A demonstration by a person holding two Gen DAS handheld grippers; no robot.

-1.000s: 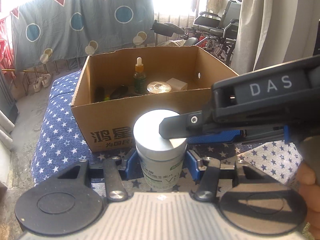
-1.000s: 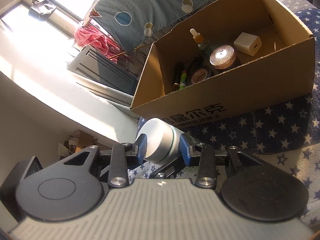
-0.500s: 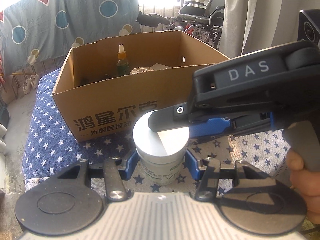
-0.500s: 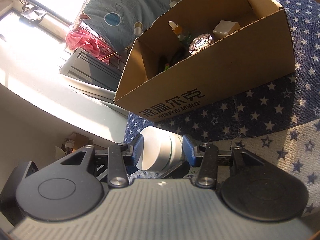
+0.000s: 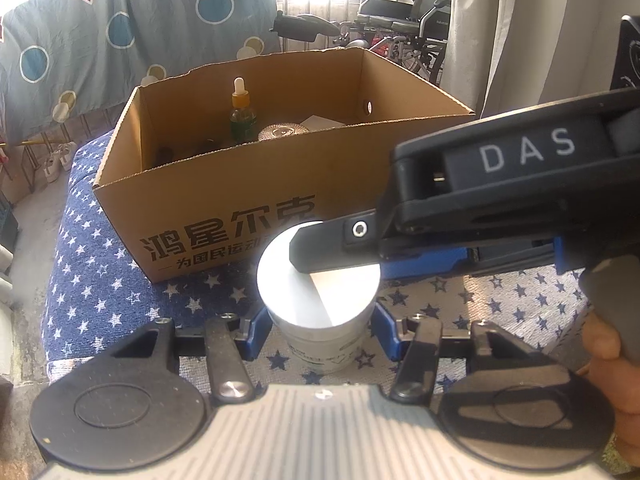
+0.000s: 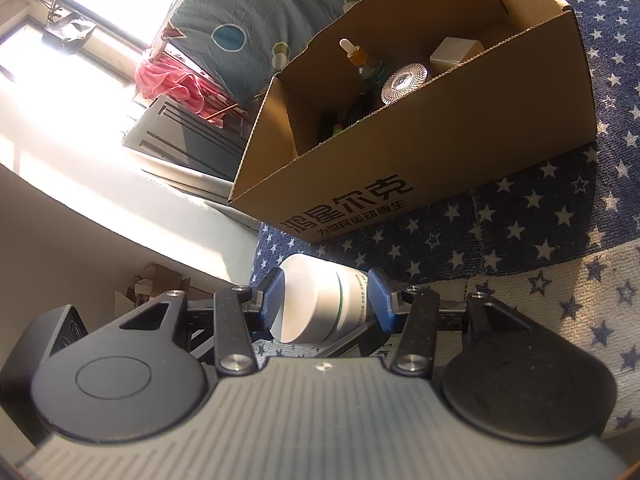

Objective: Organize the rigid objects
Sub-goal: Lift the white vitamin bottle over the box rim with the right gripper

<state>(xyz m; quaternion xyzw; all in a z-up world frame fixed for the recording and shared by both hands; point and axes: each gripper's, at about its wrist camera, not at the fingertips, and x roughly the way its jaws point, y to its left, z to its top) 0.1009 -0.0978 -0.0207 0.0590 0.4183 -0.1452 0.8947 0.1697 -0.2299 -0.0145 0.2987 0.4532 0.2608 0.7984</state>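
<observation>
A white jar with a silver lid (image 5: pixel 316 300) hangs just in front of the cardboard box (image 5: pixel 240 208), above the star-print cloth. My left gripper (image 5: pixel 320 332) is shut on the jar's sides, a blue pad on each. My right gripper (image 6: pixel 326 304) comes in from the right and straddles the same jar (image 6: pixel 320 300) from lid to base. Its jaws stand a little wider than the jar. Its upper finger (image 5: pixel 332 246) hovers over the lid and casts a shadow on it. The jar's base is hidden behind the right pad.
The box (image 6: pixel 440 140) holds a dropper bottle (image 5: pixel 242 120), a round ridged disc (image 5: pixel 282 133), a white block (image 6: pixel 456 52) and dark items. A hand (image 5: pixel 608 344) grips the right tool. Beyond the star-print cloth (image 5: pixel 100 264) are a hanging sheet, a wheelchair (image 5: pixel 404 4) and a curtain (image 5: pixel 520 20).
The right gripper's pads have spread apart from the jar's lid and base. The jar stays between the left pads. The box has shifted a little in both views.
</observation>
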